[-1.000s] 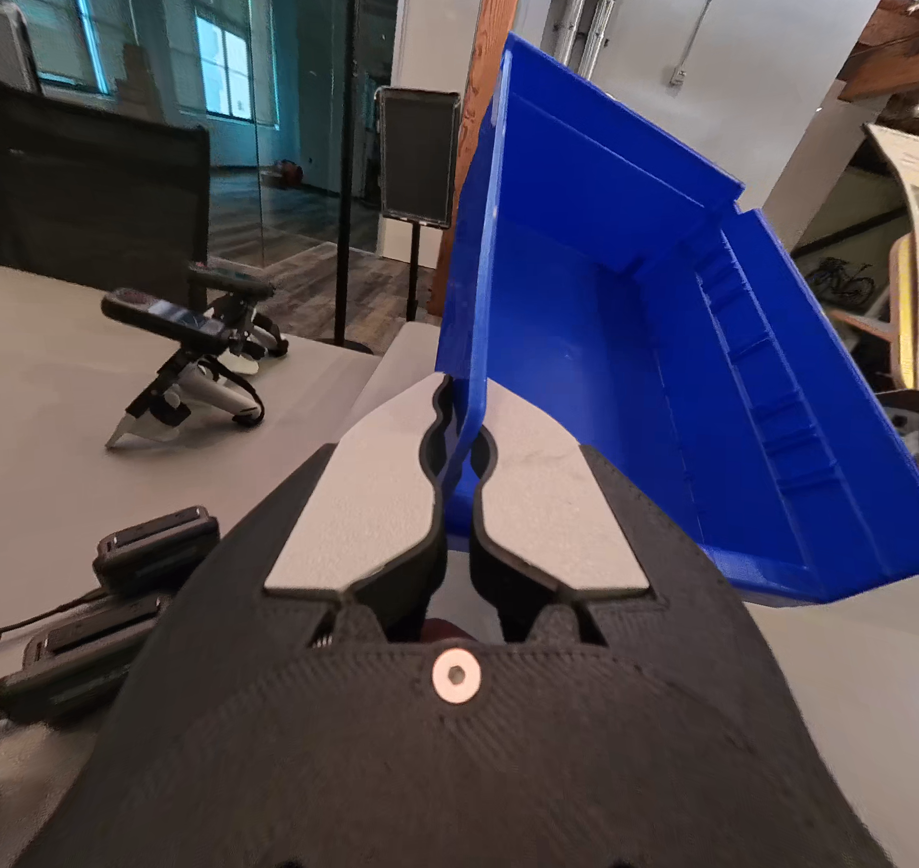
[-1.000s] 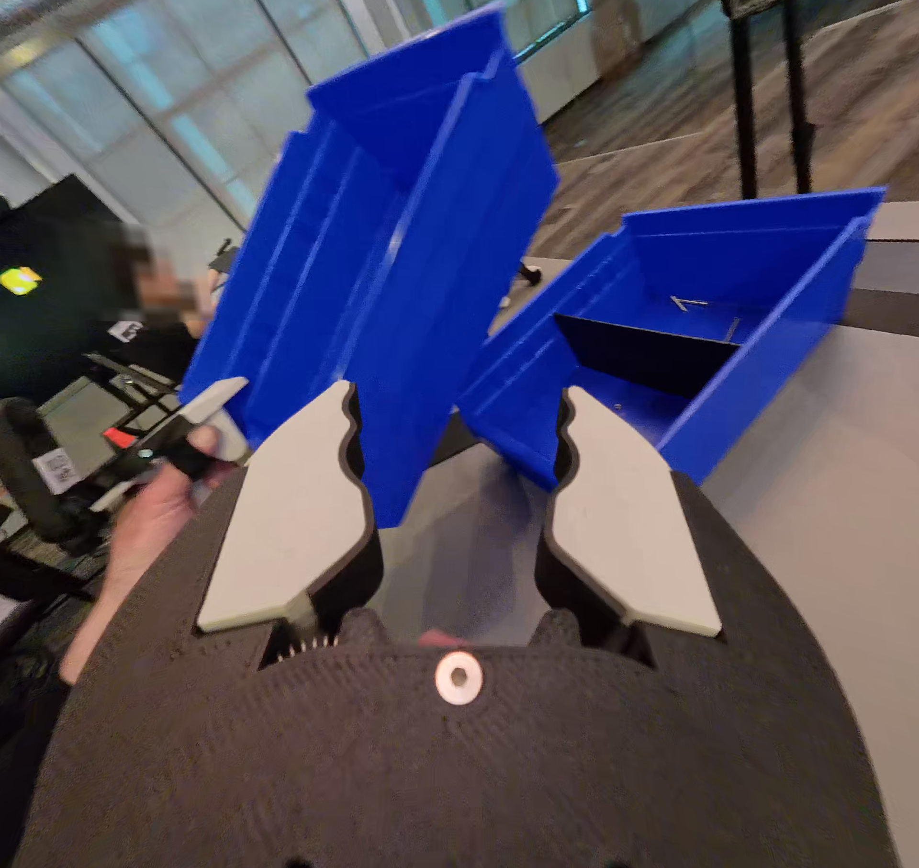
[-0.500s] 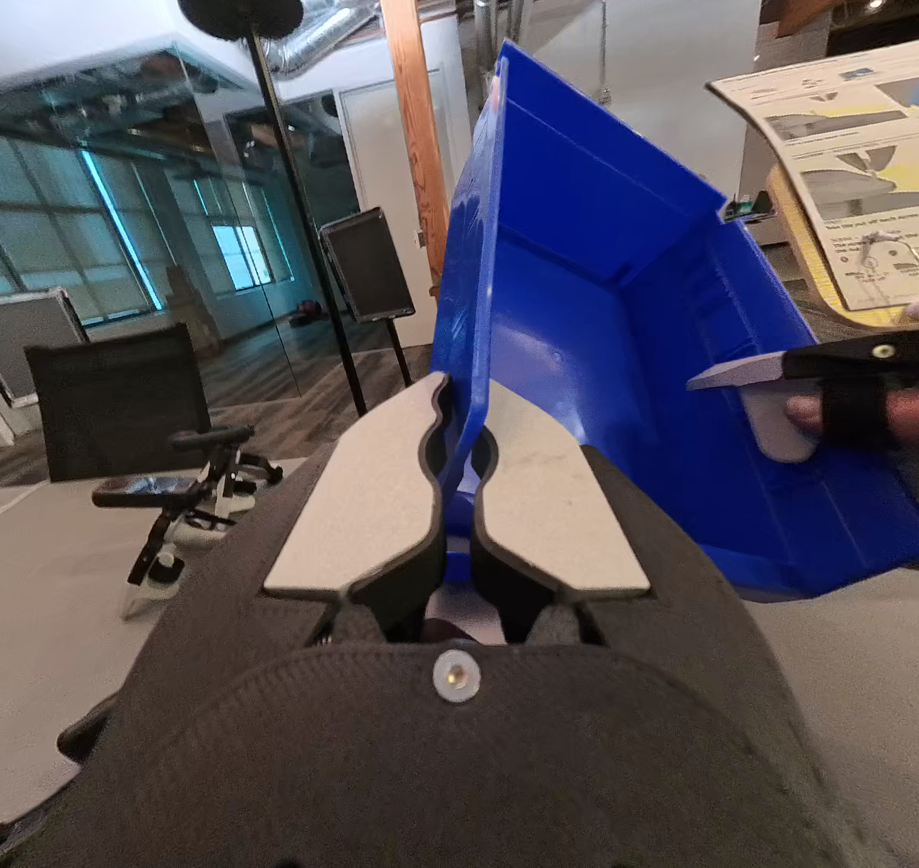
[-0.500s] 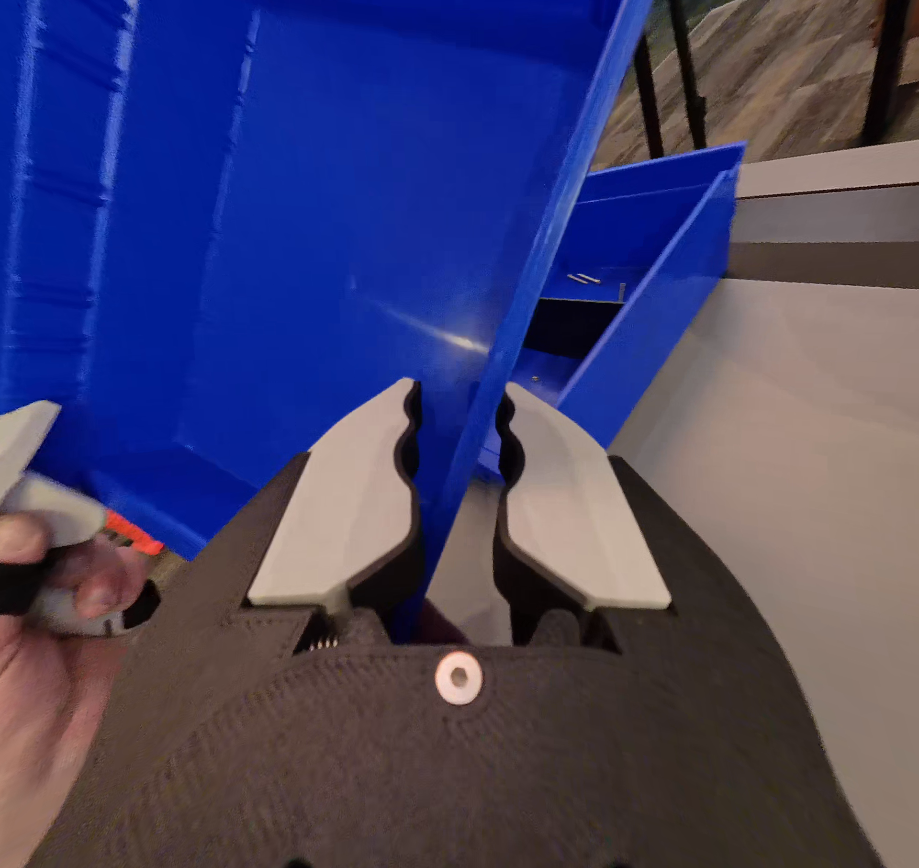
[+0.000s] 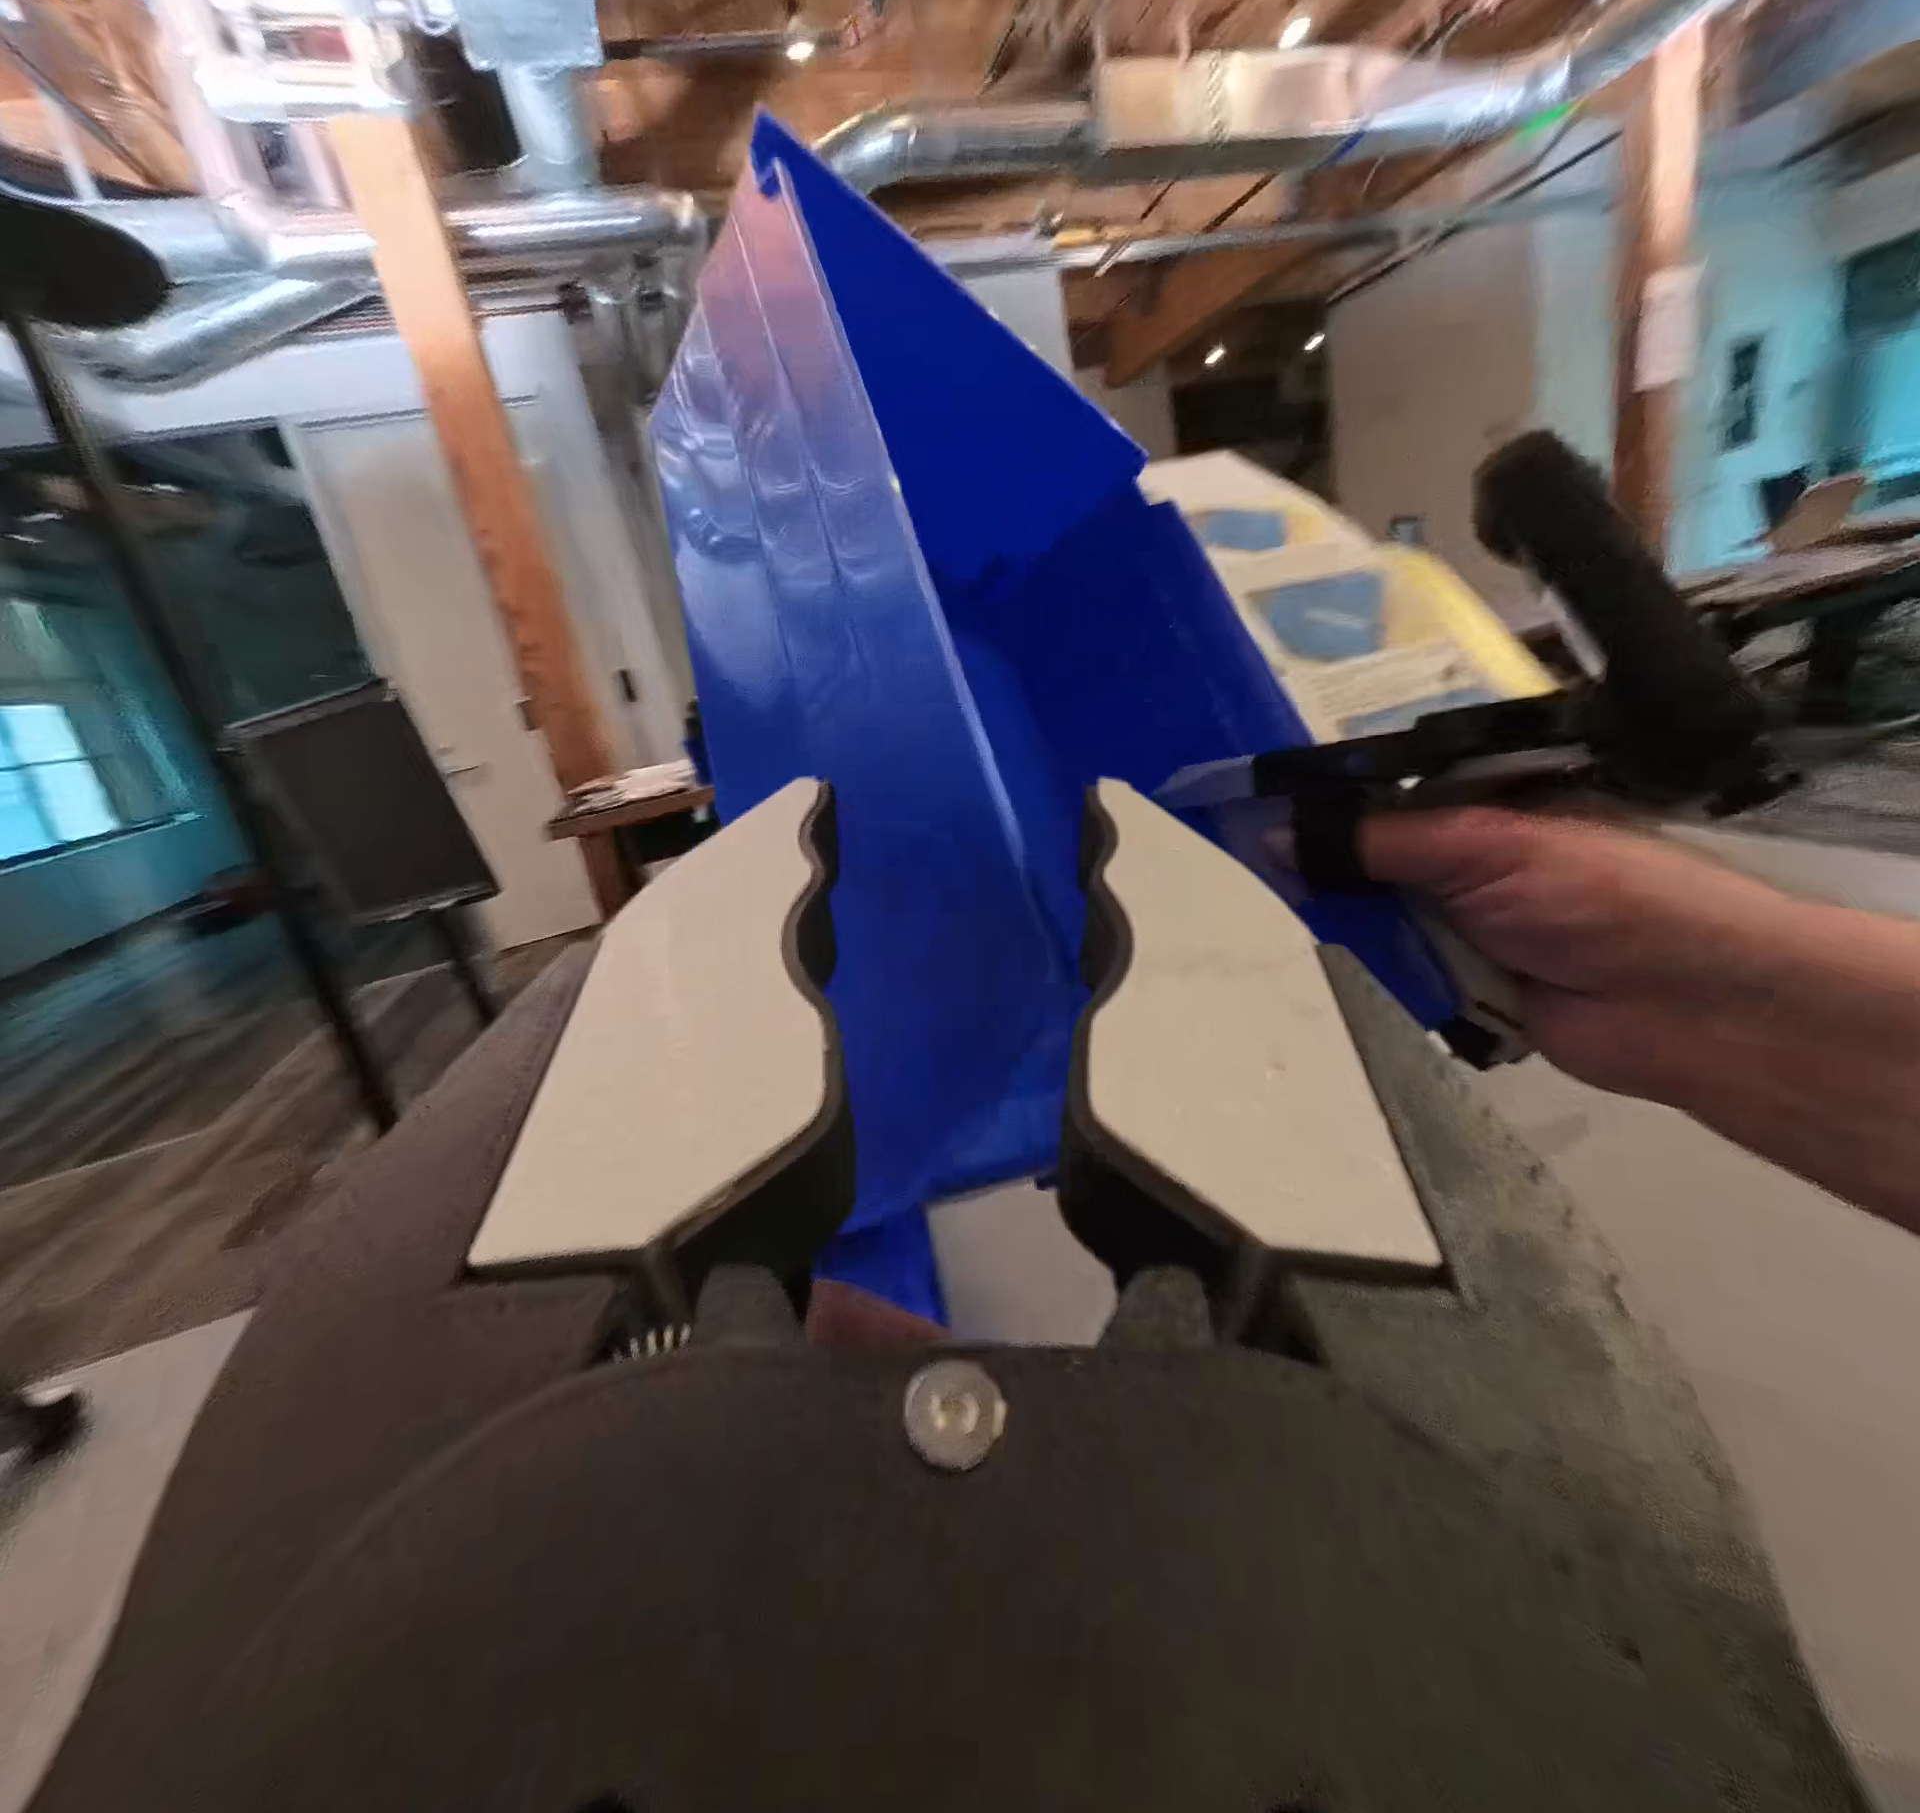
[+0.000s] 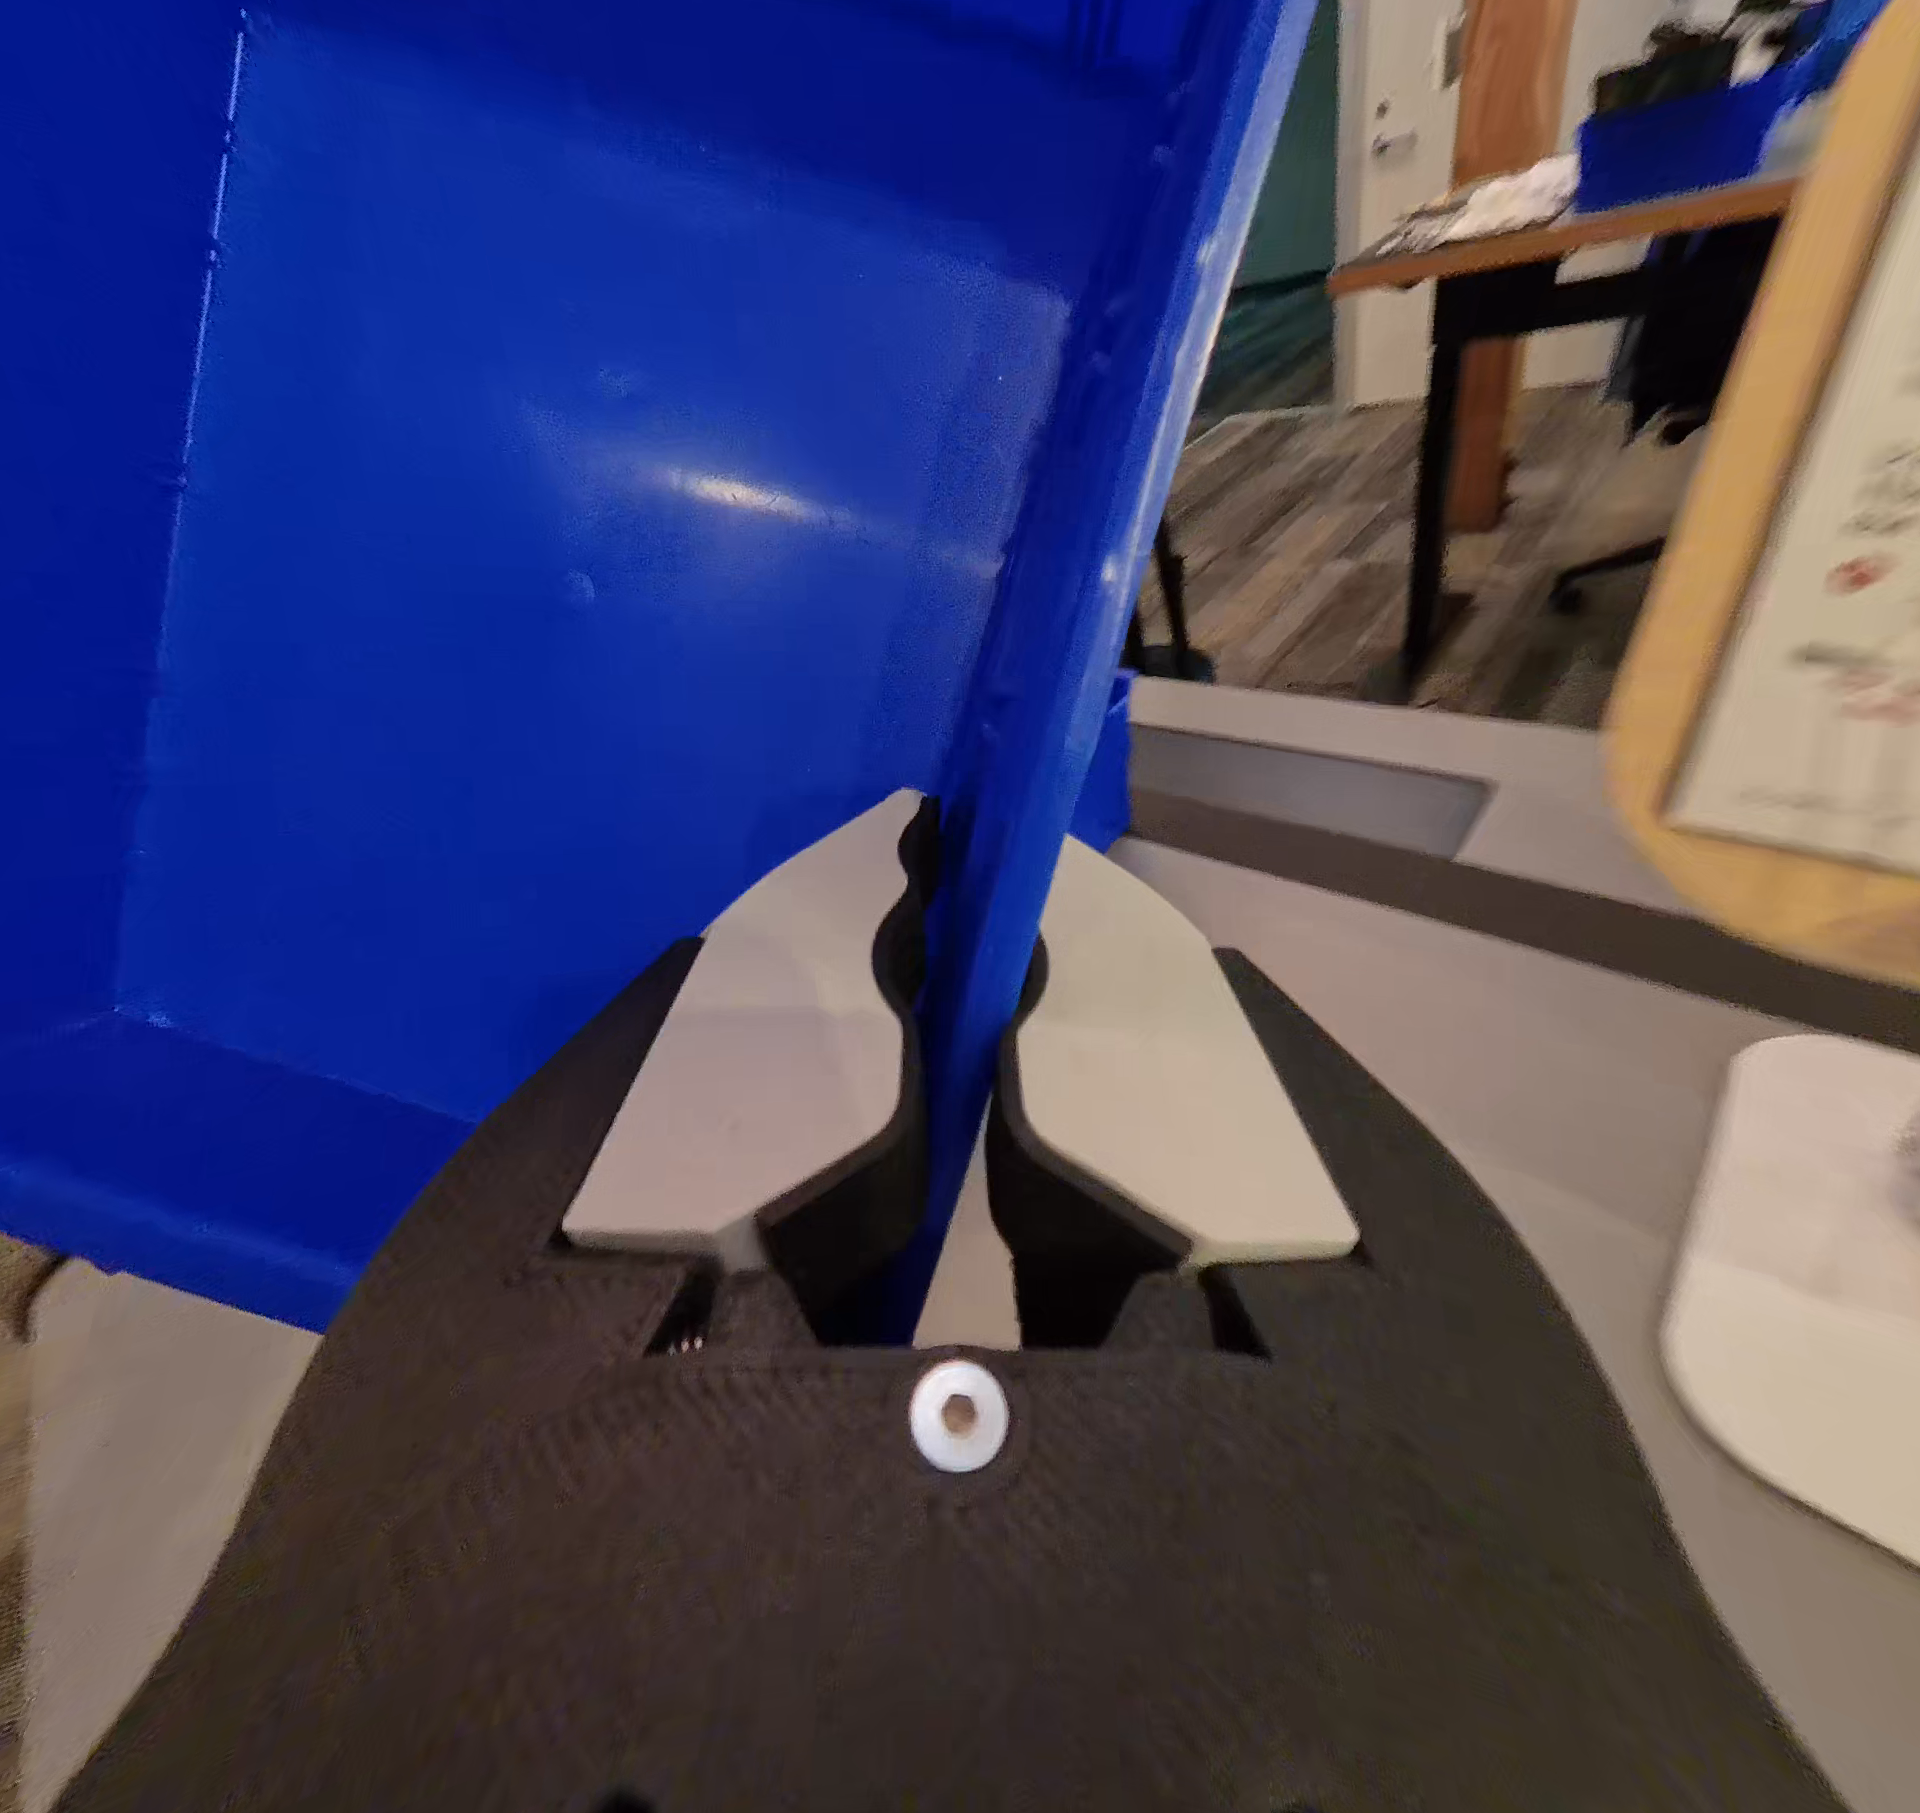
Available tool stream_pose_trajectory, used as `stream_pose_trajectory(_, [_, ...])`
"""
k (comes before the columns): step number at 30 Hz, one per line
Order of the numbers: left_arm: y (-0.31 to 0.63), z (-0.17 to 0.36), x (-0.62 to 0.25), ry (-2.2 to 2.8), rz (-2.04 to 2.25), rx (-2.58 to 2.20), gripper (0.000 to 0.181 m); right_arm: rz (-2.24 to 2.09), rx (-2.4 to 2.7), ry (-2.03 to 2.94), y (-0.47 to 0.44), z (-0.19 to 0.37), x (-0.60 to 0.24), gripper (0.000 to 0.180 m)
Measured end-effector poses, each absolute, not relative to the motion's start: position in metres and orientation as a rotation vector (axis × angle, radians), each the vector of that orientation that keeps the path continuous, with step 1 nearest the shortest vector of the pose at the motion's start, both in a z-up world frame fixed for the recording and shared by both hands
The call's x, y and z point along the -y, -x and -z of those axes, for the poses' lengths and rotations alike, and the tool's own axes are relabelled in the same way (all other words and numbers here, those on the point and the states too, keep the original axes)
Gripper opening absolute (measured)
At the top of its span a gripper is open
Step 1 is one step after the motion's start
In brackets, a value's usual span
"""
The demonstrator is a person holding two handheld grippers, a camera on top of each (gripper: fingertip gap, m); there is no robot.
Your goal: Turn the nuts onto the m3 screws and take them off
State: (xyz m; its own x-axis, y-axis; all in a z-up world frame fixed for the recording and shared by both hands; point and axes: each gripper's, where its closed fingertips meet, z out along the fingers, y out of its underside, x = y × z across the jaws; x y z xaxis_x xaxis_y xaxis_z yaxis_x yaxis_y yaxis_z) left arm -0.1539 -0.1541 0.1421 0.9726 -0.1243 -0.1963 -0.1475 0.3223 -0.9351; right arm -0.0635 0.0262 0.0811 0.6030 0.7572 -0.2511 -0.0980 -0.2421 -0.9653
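A blue plastic bin (image 5: 935, 620) is held tipped up in the air, and its inside fills the left of the right wrist view (image 6: 520, 516). My left gripper (image 5: 958, 797) is open, with the bin's near wall loose between its fingers. My right gripper (image 6: 987, 828) is shut on the bin's side wall. It also shows in the left wrist view (image 5: 1247, 797), held by a hand (image 5: 1610, 942) at the bin's far side. No screws or nuts are visible.
A grey table (image 6: 1403, 1015) lies below. A white rounded object (image 6: 1818, 1275) stands on it at the right. A wood-framed board (image 6: 1766, 516) leans at the far right. A wooden post (image 5: 457, 475) and a dark panel on a stand (image 5: 353, 807) stand beyond the table. The grippers' ends are close to 20 centimeters from one another.
My left gripper has opened and let go of the bin wall. My right gripper has closed on the bin's other wall. The bin has tipped up more steeply.
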Motion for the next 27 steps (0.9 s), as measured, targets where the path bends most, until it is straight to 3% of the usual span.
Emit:
stream_pose_trajectory(2, [0.146, -0.155, 0.158, 1.235, 0.081, -0.270, 0.054, -0.842, 0.556, 1.604, 0.041, -0.092, -0.031, 0.007])
stream_pose_trajectory(7, [0.162, -0.161, 0.163, 1.283, 0.095, -0.292, 0.053, -0.773, 0.487, 1.542, -0.039, -0.128, -0.039, 0.007])
stream_pose_trajectory(15, [0.324, -0.064, 0.114, 1.614, -0.161, -0.026, 0.062, -0.505, 0.448, 1.567, -0.215, -0.151, -0.042, 0.007])
stream_pose_trajectory(17, [0.351, -0.033, 0.102, 1.686, -0.120, 0.025, 0.056, -0.430, 0.427, 1.590, -0.265, -0.148, -0.039, 0.007])
stream_pose_trajectory(21, [0.377, 0.001, 0.081, 1.765, -0.059, 0.071, 0.051, -0.252, 0.367, 1.651, -0.364, -0.135, -0.038, 0.007])
stream_pose_trajectory(27, [0.388, 0.020, 0.057, 1.874, -0.089, 0.058, 0.066, -0.126, 0.322, 1.816, -0.476, -0.099, -0.052, 0.008])
